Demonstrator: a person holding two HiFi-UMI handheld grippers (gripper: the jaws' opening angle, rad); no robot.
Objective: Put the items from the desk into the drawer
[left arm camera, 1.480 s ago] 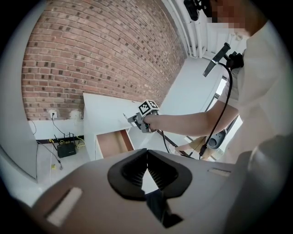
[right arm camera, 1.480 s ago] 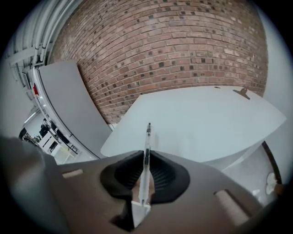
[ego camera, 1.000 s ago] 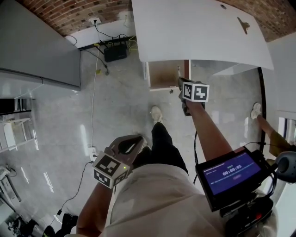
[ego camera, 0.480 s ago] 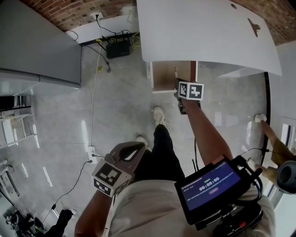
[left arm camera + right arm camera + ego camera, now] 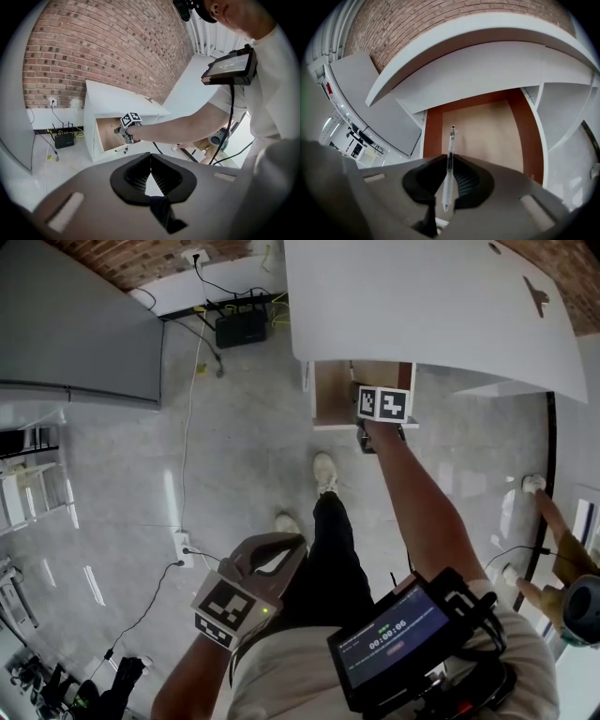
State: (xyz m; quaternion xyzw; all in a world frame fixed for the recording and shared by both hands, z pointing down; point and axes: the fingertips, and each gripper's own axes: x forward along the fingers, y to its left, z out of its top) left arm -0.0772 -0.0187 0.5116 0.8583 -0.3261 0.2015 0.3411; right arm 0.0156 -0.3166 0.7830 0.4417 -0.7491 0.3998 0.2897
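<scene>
Seen from above in the head view, the white desk [image 5: 422,306] has its wooden drawer [image 5: 333,395] pulled open underneath. My right gripper [image 5: 373,401] reaches over the drawer's front, shut on a clear pen [image 5: 450,164]. In the right gripper view the pen points into the bare drawer [image 5: 487,131], and the right gripper [image 5: 449,165] clamps its middle. A small dark item [image 5: 537,296] lies on the desk top. My left gripper [image 5: 272,549] hangs low by the person's hip. The left gripper [image 5: 150,163] is shut and holds nothing; its view shows the drawer [image 5: 108,133] from afar.
A black router [image 5: 241,329] with cables sits on the floor by the brick wall. A grey panel [image 5: 75,324] stands at the left. A screen [image 5: 394,643] is strapped to the person's chest. Another person's foot [image 5: 534,484] shows at the right edge.
The right gripper has moved forward with the pen, from in front of the drawer to over its opening. The left gripper stays low by the hip.
</scene>
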